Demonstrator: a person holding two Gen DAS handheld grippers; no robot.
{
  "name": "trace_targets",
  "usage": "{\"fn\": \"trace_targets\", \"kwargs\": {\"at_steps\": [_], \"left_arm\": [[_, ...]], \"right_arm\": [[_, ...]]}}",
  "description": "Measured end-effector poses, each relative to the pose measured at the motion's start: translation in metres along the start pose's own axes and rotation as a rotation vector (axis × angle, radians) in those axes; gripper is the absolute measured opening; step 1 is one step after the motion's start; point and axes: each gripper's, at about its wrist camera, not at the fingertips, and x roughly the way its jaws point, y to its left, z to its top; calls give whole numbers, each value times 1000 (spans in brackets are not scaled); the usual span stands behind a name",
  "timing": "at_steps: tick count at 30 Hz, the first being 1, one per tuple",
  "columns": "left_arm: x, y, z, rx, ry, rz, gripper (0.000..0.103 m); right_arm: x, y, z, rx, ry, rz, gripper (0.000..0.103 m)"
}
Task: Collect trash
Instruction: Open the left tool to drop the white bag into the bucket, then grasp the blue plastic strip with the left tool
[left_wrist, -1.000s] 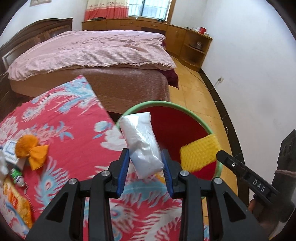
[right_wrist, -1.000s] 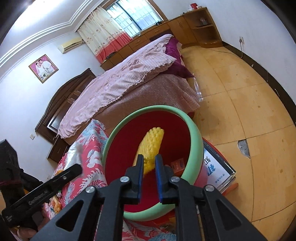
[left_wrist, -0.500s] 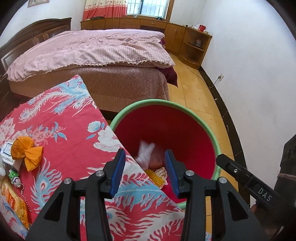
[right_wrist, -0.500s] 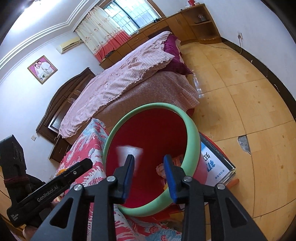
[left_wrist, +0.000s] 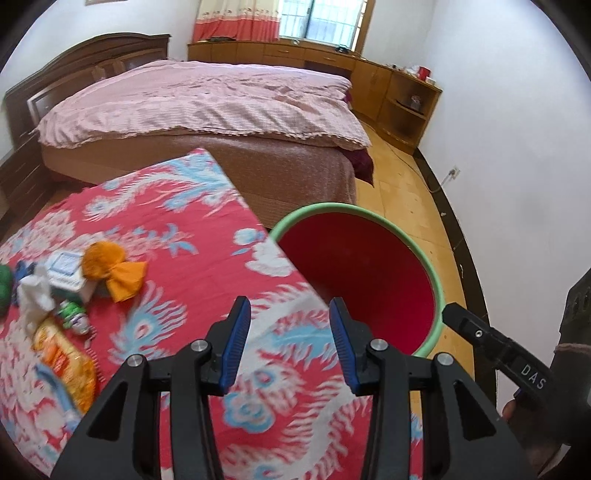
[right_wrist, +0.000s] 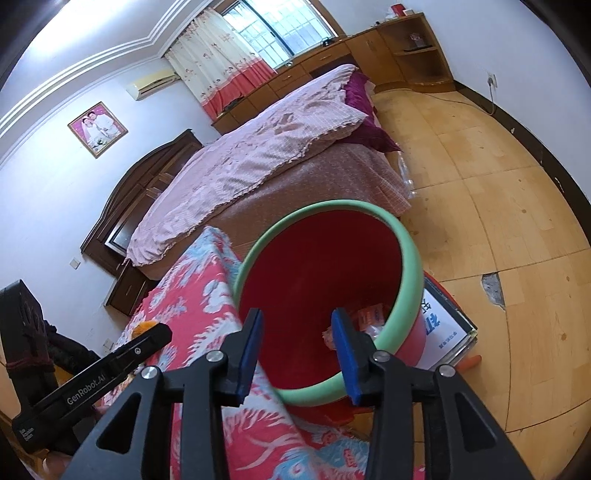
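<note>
left wrist view: your left gripper hangs with its jaws spread wide and nothing between them, over the red floral cloth just beside the red bin. the bin's green rim touches the cloth's edge. well away from the bin on the cloth lie an orange bow, a crumpled white tissue, a small green bottle and an orange snack wrapper; they are blurred.

right wrist view: your right gripper is also wide open and holds nothing, poised over the bin's near rim. inside the bin, at the bottom, sit wrappers. the left gripper's body shows beside the bin, over the cloth.
</note>
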Motion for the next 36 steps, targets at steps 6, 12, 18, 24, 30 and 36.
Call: {"fn": "trace_targets", "kwargs": {"at_steps": [6, 12, 18, 24, 30, 36], "left_arm": [[-23, 28, -12, -57, -15, 47, 44], [-43, 63, -25, -134, -30, 99, 44], [-56, 99, -41, -205, -32, 162, 44], [-61, 123, -55, -245, -22, 212, 44], [-60, 142, -66, -272, -10, 289, 44], [-54, 160, -79, -310, 19, 322, 44]], "right_arm": [[-7, 20, -9, -27, 6, 21, 45], [-12, 38, -20, -57, 24, 34, 49], [-13, 52, -30, -80, 42, 44, 52], [-10, 63, -37, -102, 62, 45, 52], [-4, 68, -43, -114, 85, 43, 53], [1, 70, -46, -120, 108, 41, 53]]}}
